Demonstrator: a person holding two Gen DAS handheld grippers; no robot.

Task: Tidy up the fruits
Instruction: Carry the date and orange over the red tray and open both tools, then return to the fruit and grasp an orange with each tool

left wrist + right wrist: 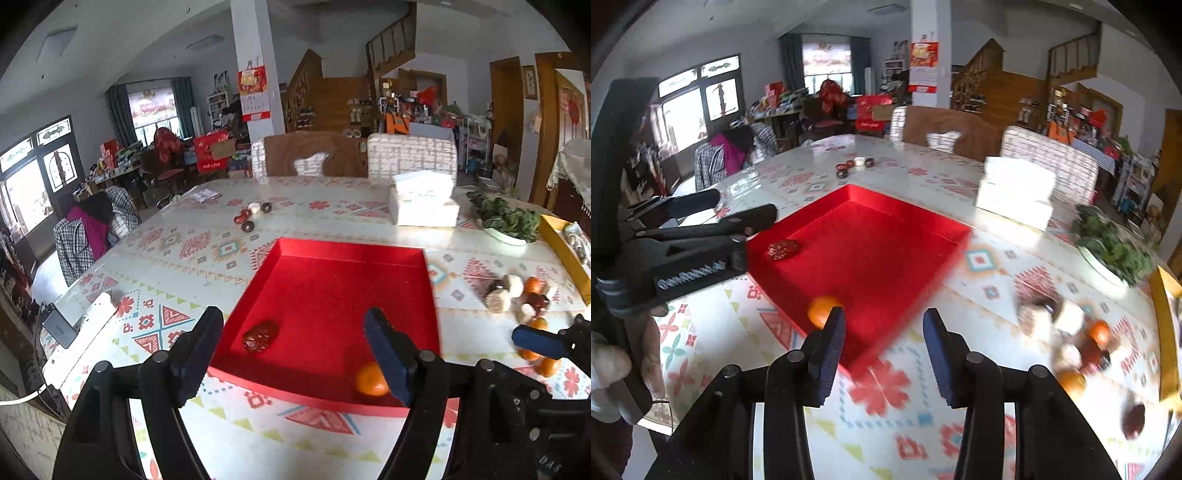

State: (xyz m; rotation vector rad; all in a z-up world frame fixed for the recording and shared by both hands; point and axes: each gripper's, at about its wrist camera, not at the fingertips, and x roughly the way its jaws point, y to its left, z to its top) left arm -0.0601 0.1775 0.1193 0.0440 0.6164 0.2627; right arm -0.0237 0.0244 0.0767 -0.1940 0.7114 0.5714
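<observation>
While both tongs, left (293, 350) and right (884, 354), are held open and empty above the tray (351, 247), the loose fruit (524, 295) on the counter (192, 254) should be approached squarely.

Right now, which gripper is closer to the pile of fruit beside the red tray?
Right. The right gripper sits at the pile of fruit; the left gripper hangs over the red tray, beside it.

Both wrist views look forward and downward along their own tongs, close over the patterned surface (207, 254). They share the red tray (332, 258), centred in the left view, toward 10 o'clock in the right.
</observation>
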